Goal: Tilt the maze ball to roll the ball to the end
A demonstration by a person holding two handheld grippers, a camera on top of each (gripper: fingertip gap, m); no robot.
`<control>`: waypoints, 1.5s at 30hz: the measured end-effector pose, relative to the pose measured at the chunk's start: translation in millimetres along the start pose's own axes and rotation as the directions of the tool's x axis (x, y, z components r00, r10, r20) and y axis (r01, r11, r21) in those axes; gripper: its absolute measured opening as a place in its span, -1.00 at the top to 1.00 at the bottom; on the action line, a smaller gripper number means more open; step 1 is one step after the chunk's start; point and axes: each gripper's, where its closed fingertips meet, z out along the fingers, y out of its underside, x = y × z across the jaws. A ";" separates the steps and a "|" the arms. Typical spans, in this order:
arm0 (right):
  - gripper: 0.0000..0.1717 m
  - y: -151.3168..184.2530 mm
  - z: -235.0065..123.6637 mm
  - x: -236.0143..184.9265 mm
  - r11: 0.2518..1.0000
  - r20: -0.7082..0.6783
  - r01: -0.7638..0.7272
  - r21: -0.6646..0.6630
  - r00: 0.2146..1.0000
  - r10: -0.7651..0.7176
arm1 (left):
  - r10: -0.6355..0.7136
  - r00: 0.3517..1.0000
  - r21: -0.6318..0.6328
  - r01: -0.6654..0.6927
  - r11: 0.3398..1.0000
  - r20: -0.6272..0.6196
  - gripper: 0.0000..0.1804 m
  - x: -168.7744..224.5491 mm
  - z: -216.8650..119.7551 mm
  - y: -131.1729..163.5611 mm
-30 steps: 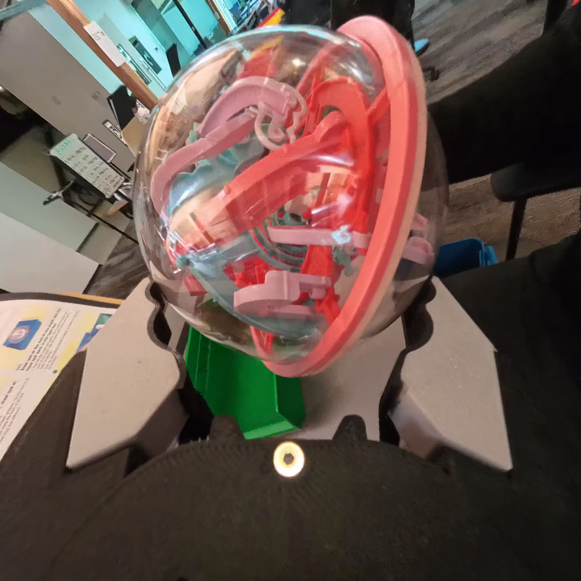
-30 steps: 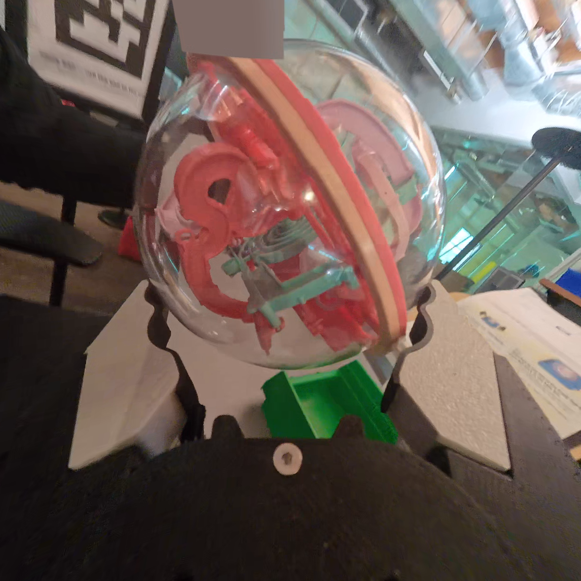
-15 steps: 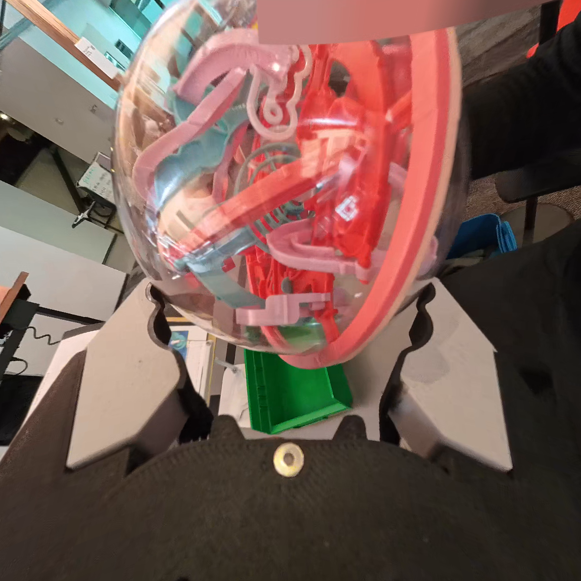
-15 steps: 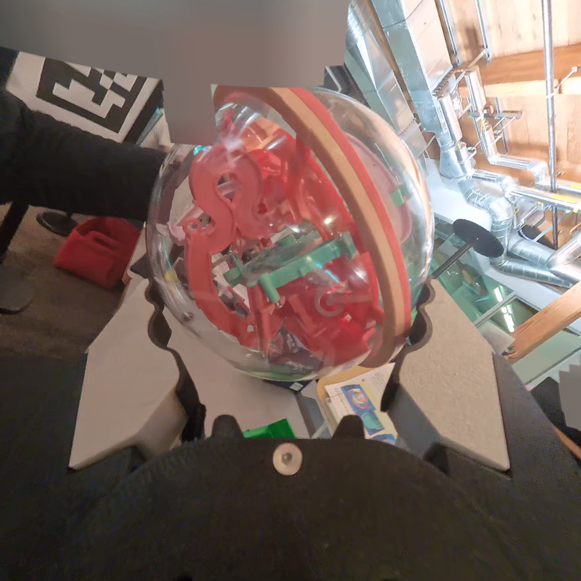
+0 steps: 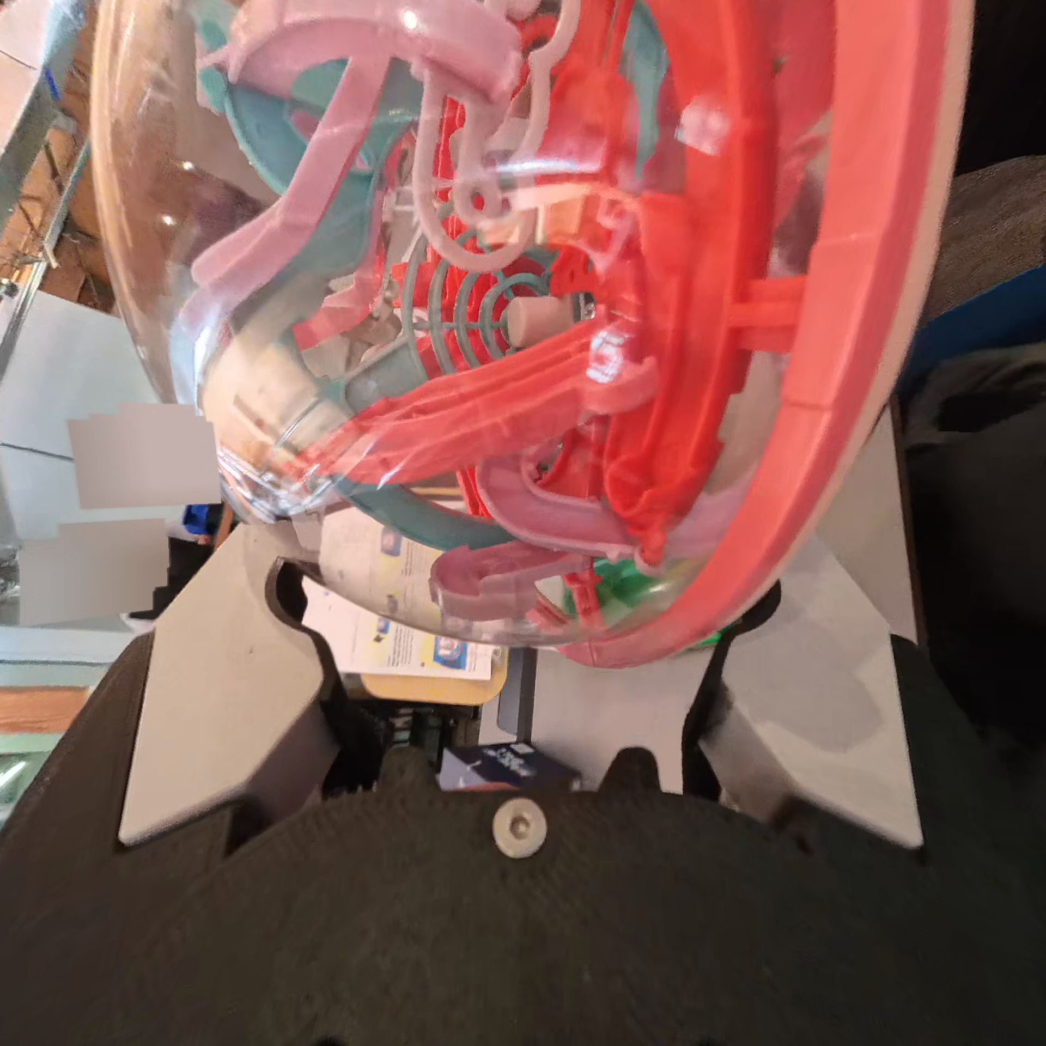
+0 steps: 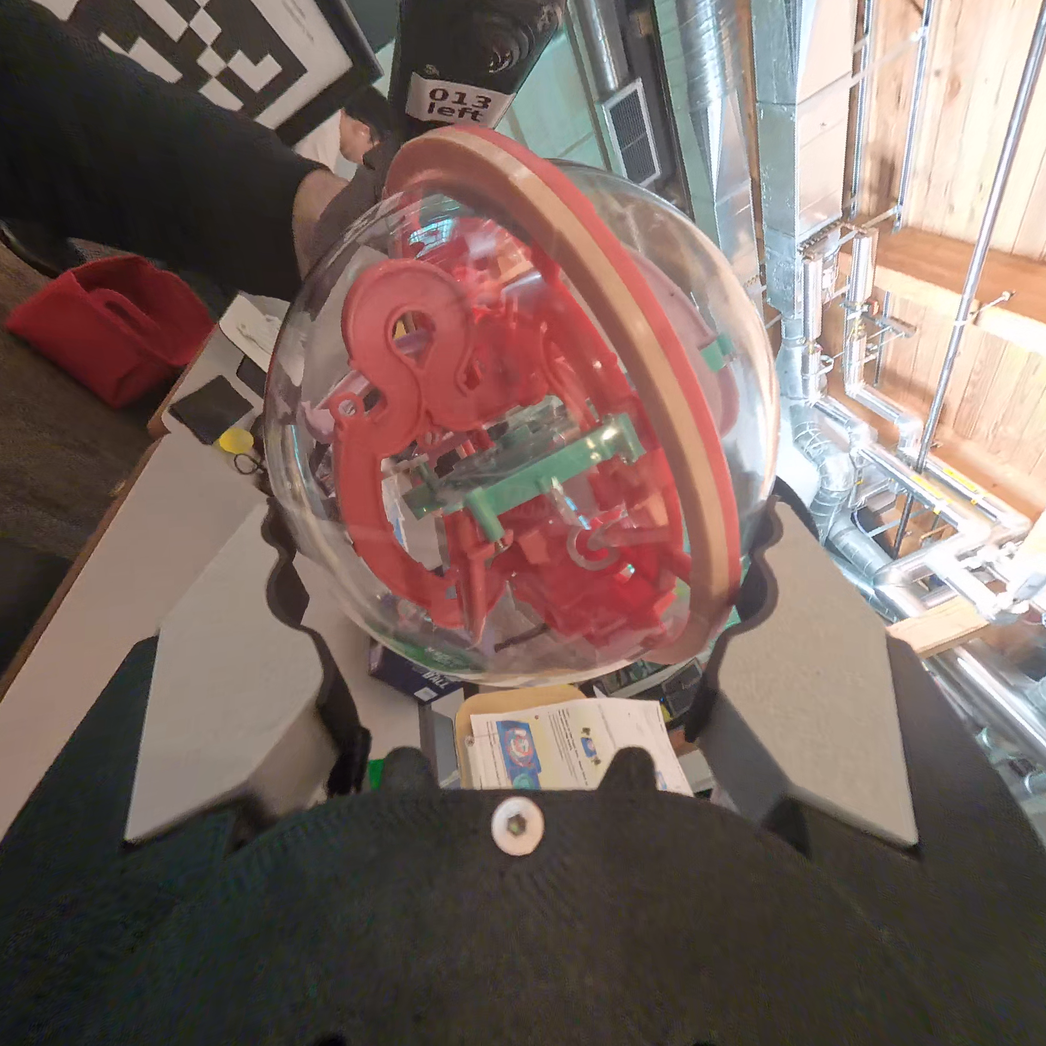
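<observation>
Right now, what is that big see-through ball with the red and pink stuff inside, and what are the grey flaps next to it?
The ball is a maze ball: a clear shell with red, pink and green tracks inside and a ring around its middle. A little ball is meant to roll along the tracks, but I cannot spot it here.

The grey flaps are fingers of hand-held grippers. There is no robot: a person holds one gripper in each hand, and each carries a camera looking out along its fingers. So one picture is from the left gripper, the other from the right gripper.

Each has a finger on either side of the ball, so together they hold it up in the air. Below lie a table, a leaflet and a dark box.
</observation>
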 end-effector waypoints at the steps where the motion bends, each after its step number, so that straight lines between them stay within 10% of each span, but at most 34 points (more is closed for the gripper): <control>1: -0.79 -2.6 3.0 1.7 1.000 -0.001 0.011 0.010 1.000 -0.011 | 0.010 1.000 -0.023 -0.010 1.000 0.016 -0.70 -3.2 -4.8 0.6; 17: -0.79 -75.0 34.7 24.1 0.912 -0.092 0.075 0.403 0.995 -0.041 | 0.225 0.966 -0.471 -0.139 0.871 0.130 -0.69 -36.0 -105.9 -33.3; 26: -0.78 -124.7 24.1 41.1 0.726 0.138 -0.185 0.662 0.983 0.124 | 0.118 0.975 -0.443 -0.023 0.896 0.187 -0.70 -36.9 -138.1 -105.9; 45: -0.77 -147.8 41.4 36.3 0.514 0.458 -0.483 0.709 0.870 0.185 | 0.092 0.971 -0.608 0.063 0.792 0.220 -0.70 -43.4 -137.4 -159.6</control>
